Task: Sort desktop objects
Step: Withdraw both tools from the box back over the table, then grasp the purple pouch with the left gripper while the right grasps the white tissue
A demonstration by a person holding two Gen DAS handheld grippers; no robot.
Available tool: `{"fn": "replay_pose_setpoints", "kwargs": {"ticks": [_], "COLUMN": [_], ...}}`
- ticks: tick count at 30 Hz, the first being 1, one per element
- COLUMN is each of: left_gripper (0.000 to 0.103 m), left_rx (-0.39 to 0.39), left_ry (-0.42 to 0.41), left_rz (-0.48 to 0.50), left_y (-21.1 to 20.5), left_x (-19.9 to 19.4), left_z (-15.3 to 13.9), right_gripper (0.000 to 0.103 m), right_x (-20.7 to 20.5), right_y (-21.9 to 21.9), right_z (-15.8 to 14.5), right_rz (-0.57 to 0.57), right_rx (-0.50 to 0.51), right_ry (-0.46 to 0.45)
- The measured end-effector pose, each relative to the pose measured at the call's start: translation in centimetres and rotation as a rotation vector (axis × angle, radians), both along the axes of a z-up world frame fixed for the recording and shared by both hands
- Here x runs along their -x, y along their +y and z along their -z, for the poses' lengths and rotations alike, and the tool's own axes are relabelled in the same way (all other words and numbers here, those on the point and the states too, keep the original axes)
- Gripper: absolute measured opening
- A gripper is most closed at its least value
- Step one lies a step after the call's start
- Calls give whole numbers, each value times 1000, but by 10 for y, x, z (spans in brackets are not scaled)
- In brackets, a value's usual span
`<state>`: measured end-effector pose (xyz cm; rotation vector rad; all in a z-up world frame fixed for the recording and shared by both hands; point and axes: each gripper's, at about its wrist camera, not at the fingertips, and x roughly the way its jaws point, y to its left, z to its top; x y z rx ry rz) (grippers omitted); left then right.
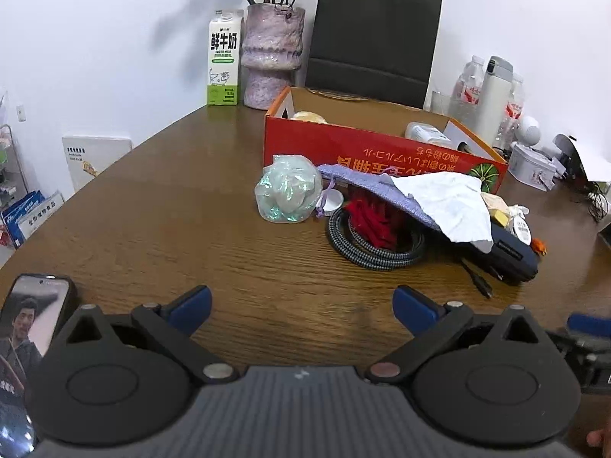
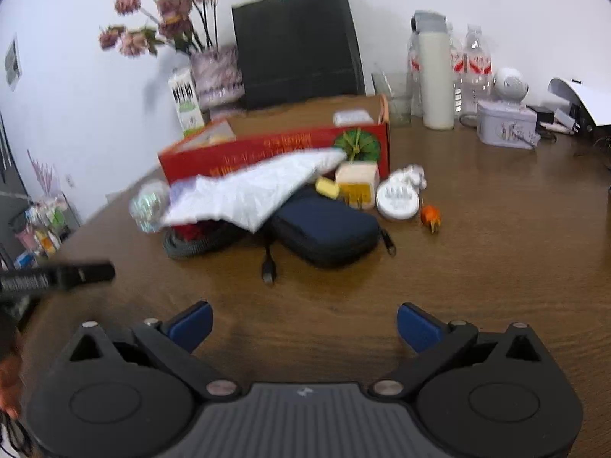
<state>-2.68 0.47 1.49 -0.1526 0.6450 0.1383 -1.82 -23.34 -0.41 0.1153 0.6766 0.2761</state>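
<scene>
A red cardboard box stands open on the brown table. In front of it lies a heap: an iridescent wrapped ball, a coiled braided cable, a red fabric piece, a lilac pouch, a white cloth, a dark blue case, a yellow-and-cream block, a round white tin and a small orange item. My left gripper and right gripper both stand open over bare table, short of the heap, holding nothing.
Against the wall behind stand a milk carton, a vase of flowers, a black paper bag, water bottles and a white flask, and a pale tin. A phone lies at my left.
</scene>
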Motion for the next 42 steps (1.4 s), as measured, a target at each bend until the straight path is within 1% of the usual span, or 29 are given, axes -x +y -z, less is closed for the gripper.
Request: {"fn": "replay_pose_setpoints", "kwargs": {"ticks": [1,2,5,7,9,11,14,17,20,23,27,30,32,33,35,36,37,38,39,40,41,42], "left_gripper": [103,103,103,103,103,103,103,103,103,103,103,103,103,103,103,103,103,103,97,94,85,85], "left_rx": [3,0,-44,-61,-39,3,25,22,5,-8,-4,27,65,104,184,211,213,196,173,140,120,110], "left_ry": [-1,-3,5,5,4,8,6,-5,-24,-27,-30,-35,-12,-2,-11,-18,-20,-25,-24,-11,-2,2], "left_rz": [6,14,55,74,83,93,105,110,94,76,57,62,73,95,153,175,181,175,168,169,180,185], "left_y": [-2,-3,-8,-8,-7,-3,-1,2,8,15,21,21,19,17,16,14,14,12,9,6,5,6], "left_x": [0,1,-2,-5,-11,-17,-25,-31,-35,-40,-50,-59,-69,-71,-72,-73,-74,-76,-77,-77,-76,-72], "left_z": [0,1,2,2,3,6,8,6,2,0,0,-4,-7,-8,-10,-10,-10,-9,-8,-7,-6,-4], "right_gripper": [103,103,103,103,103,103,103,103,103,103,103,103,101,101,99,99,94,92,92,91,90,87], "right_x": [0,1,4,7,8,9,9,8,6,5,0,-16,-29,-36,-47,-52,-56,-61,-67,-73,-79,-89], "right_y": [-2,-6,-13,-15,-15,-14,-11,-7,-5,-2,6,10,12,12,11,12,13,15,17,21,26,33], "right_z": [2,3,4,3,3,3,2,1,-2,-12,-27,-33,-36,-37,-40,-41,-41,-42,-43,-44,-45,-44], "right_rz": [8,9,21,43,55,62,66,73,108,124,102,104,114,120,115,106,102,95,78,55,17,-42], "right_rx": [-20,-47,-92,-102,-103,-93,-65,-31,3,19,47,78,95,97,91,97,103,100,82,57,29,2], "right_ry": [20,19,8,-5,-17,-19,-24,-30,-34,-61,-108,-115,-111,-112,-133,-134,-132,-127,-115,-107,-109,-103]}}
